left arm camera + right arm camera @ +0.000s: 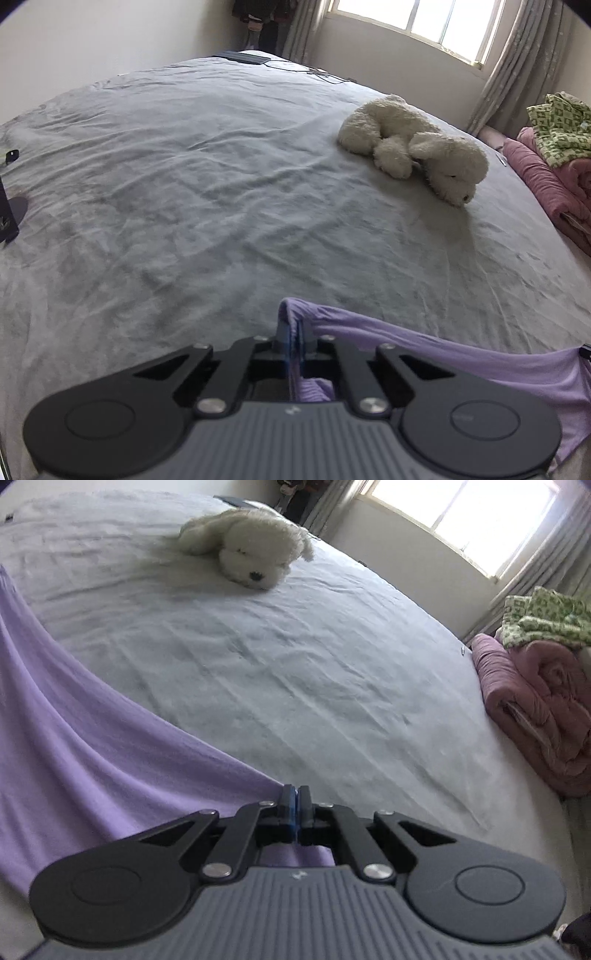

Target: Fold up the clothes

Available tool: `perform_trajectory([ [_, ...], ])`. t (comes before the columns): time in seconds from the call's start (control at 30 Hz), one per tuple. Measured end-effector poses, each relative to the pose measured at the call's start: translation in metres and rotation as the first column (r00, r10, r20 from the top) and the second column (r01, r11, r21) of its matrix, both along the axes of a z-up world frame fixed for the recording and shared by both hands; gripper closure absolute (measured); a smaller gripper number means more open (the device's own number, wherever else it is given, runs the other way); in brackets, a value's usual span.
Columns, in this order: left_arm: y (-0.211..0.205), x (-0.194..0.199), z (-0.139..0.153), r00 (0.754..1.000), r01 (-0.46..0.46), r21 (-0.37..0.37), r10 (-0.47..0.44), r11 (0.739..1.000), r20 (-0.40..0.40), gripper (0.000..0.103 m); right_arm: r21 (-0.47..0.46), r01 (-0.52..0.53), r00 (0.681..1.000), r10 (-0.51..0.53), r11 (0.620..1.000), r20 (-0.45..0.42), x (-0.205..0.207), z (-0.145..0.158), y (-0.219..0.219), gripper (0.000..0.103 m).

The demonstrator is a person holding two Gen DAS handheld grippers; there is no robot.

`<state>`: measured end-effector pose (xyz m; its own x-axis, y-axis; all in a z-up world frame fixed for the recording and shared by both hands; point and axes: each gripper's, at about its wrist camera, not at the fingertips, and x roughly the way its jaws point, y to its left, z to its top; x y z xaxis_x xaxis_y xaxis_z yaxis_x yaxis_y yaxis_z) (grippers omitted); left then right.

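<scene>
Nearest to the left wrist camera, the left gripper (pixel 295 332) has its jaws pressed together on a fold of the purple garment (pixel 480 369), and the cloth runs from there to the right, lifted a little above the grey bed sheet (pixel 184 184). At the left edge of this view a dark flat object (pixel 9 216) lies on the sheet; I cannot tell what it is. Far behind, cables (pixel 317 72) rest near the top of the bed. More to the right a white plush dog (pixel 417 147) lies on its side, well apart from the garment. At the right edge a pink folded blanket (pixel 546 184) carries a green patterned cloth (pixel 561 125).

In the right wrist view the garment (pixel 92 720) stretches from the left edge down to the right gripper (pixel 295 805), whose jaws are closed tight on its edge. The open sheet (pixel 314 664) between the grippers and the dog (pixel 251 542) is free of objects. The blanket (pixel 535 709) sits at the right.
</scene>
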<state>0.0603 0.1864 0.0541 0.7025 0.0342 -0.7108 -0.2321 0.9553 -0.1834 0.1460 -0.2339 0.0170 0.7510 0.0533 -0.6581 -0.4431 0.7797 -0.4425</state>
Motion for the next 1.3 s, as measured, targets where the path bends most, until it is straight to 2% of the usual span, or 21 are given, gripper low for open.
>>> perform_trajectory([
  [0.17,-0.008,0.000,0.002,1.000,0.004,0.049,-0.005,0.999,0.015,0.099,-0.117,0.015,0.995,-0.003,0.993,0.098,0.005,-0.018,0.013,0.103],
  [0.27,-0.011,0.002,-0.001,1.000,0.020,0.067,-0.020,0.998,0.007,0.099,-0.100,0.021,0.994,-0.010,0.995,0.113,0.010,-0.021,0.017,0.103],
  [0.37,-0.015,0.006,-0.009,0.998,0.043,0.086,-0.039,0.995,-0.044,0.093,-0.164,0.001,0.994,0.017,0.986,0.104,0.008,-0.030,0.021,0.099],
  [0.4,-0.015,0.007,-0.009,0.998,0.036,0.098,-0.031,0.995,-0.049,0.086,-0.118,0.021,0.995,-0.009,0.993,0.100,0.006,-0.020,0.011,0.096],
  [0.43,-0.014,0.007,-0.009,0.998,0.031,0.105,-0.026,0.994,-0.049,0.084,-0.072,0.041,0.995,-0.034,0.997,0.094,0.005,-0.011,0.001,0.092],
  [0.5,-0.011,0.006,-0.007,0.999,0.015,0.101,-0.010,0.995,-0.046,0.080,0.020,0.083,0.993,-0.085,0.996,0.079,0.001,0.008,-0.018,0.056],
  [0.53,-0.010,0.006,-0.006,0.999,0.005,0.096,-0.001,0.995,-0.042,0.078,0.083,0.132,0.986,-0.140,0.988,0.088,-0.002,0.020,-0.038,0.053],
  [0.6,-0.007,0.006,-0.004,0.999,-0.018,0.087,0.021,0.996,-0.037,0.074,0.185,0.282,0.950,-0.301,0.941,0.080,-0.003,0.038,-0.089,0.053],
  [0.67,-0.004,0.006,-0.002,0.998,-0.053,0.087,0.057,0.995,-0.035,0.074,0.292,0.453,0.878,-0.478,0.843,0.018,-0.008,0.046,-0.150,0.053],
  [0.8,0.006,0.004,0.008,0.988,-0.153,0.091,0.154,0.984,-0.006,0.073,0.331,0.638,0.757,-0.645,0.695,-0.105,-0.034,0.038,-0.226,0.053],
  [0.87,0.010,0.003,0.013,0.980,-0.198,0.094,0.198,0.976,0.017,0.073,0.319,0.666,0.737,-0.662,0.674,-0.138,-0.046,0.034,-0.239,0.053],
  [0.93,0.007,0.003,0.016,0.980,-0.198,0.093,0.195,0.976,0.035,0.073,0.332,0.686,0.720,-0.669,0.648,-0.182,-0.055,0.034,-0.248,0.054],
  [1.03,-0.010,0.005,0.016,0.992,-0.123,0.086,0.119,0.989,0.047,0.073,0.383,0.709,0.697,-0.673,0.592,-0.248,-0.060,0.034,-0.258,0.059],
  [1.07,-0.017,0.006,0.016,0.994,-0.096,0.092,0.092,0.991,0.051,0.073,0.398,0.712,0.693,-0.671,0.578,-0.265,-0.061,0.034,-0.259,0.065],
  [1.17,-0.033,0.008,0.016,0.998,-0.043,0.115,0.037,0.992,0.056,0.073,0.420,0.746,0.653,-0.692,0.516,-0.309,-0.066,0.026,-0.259,0.072],
  [1.3,-0.044,0.011,0.013,0.999,-0.002,0.115,-0.003,0.993,0.046,0.073,0.484,0.741,0.651,-0.674,0.465,-0.350,-0.063,0.017,-0.265,0.072],
])
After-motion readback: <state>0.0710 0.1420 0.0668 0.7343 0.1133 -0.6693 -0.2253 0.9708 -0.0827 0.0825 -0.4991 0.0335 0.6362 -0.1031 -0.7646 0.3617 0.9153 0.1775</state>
